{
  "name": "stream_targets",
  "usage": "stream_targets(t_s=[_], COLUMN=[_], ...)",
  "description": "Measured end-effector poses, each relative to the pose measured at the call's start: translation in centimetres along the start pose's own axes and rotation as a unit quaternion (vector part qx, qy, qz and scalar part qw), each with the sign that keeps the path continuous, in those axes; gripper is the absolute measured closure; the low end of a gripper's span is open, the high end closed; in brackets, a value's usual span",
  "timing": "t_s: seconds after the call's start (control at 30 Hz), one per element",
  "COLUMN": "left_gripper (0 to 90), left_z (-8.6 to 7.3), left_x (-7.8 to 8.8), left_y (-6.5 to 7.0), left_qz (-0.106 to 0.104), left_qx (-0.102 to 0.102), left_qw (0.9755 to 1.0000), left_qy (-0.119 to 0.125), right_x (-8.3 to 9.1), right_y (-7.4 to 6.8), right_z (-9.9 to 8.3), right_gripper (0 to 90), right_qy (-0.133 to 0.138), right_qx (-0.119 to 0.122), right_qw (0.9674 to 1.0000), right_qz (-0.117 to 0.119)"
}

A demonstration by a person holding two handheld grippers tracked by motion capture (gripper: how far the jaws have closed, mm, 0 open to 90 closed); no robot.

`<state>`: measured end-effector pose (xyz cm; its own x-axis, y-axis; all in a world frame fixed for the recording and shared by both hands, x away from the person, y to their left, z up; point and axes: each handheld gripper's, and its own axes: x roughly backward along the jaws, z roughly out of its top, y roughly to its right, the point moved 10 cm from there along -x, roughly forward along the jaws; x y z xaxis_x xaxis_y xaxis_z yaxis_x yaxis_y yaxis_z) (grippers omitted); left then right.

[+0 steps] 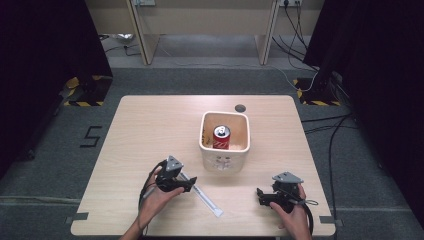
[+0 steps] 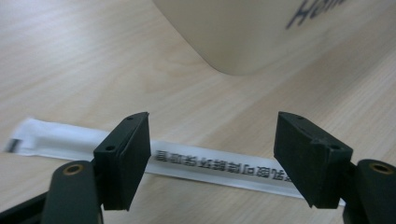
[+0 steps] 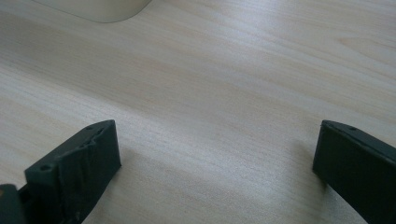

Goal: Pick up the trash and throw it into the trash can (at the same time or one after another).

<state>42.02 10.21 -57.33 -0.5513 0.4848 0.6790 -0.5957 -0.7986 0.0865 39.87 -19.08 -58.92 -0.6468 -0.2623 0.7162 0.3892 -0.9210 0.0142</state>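
Observation:
A long white paper-wrapped strip with black print (image 1: 207, 200) (image 2: 210, 169) lies flat on the wooden table (image 1: 145, 130), in front of a cream square bin (image 1: 225, 162). A red drink can (image 1: 221, 137) stands inside the bin. My left gripper (image 1: 190, 184) (image 2: 215, 140) is low over the strip's near end and open; the strip runs across the gap between its jaws and the pads do not press on it. My right gripper (image 1: 260, 196) (image 3: 215, 149) rests at the front right, open wide over bare wood.
The bin's rounded corner (image 2: 243, 32) (image 3: 102, 9) is close ahead of both grippers. A small dark round hole (image 1: 240, 107) sits in the tabletop behind the bin. Cables and desk legs stand on the floor beyond the table.

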Motion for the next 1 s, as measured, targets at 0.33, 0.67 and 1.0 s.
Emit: stream_targets(t_s=[0.33, 0.67, 1.0], left_gripper=[27.4, 29.4, 52.4], left_z=[-0.9, -0.8, 0.0], left_x=[0.9, 0.5, 0.2], left_y=[-4.1, -7.9, -8.1], left_qz=[0.068, 0.084, 0.035], left_qx=[-0.033, -0.013, -0.050], left_qw=[0.9969, 0.9954, 0.9970], left_qy=[-0.022, -0.043, -0.048], right_x=[0.0, 0.0, 0.0], right_y=[0.0, 0.0, 0.0], right_z=[0.0, 0.0, 0.0], right_gripper=[0.7, 0.7, 0.7], right_qy=[0.001, 0.001, 0.000], right_qx=[0.003, 0.003, 0.003], right_qw=[1.0000, 1.0000, 1.0000], right_qz=[0.000, 0.000, 0.001])
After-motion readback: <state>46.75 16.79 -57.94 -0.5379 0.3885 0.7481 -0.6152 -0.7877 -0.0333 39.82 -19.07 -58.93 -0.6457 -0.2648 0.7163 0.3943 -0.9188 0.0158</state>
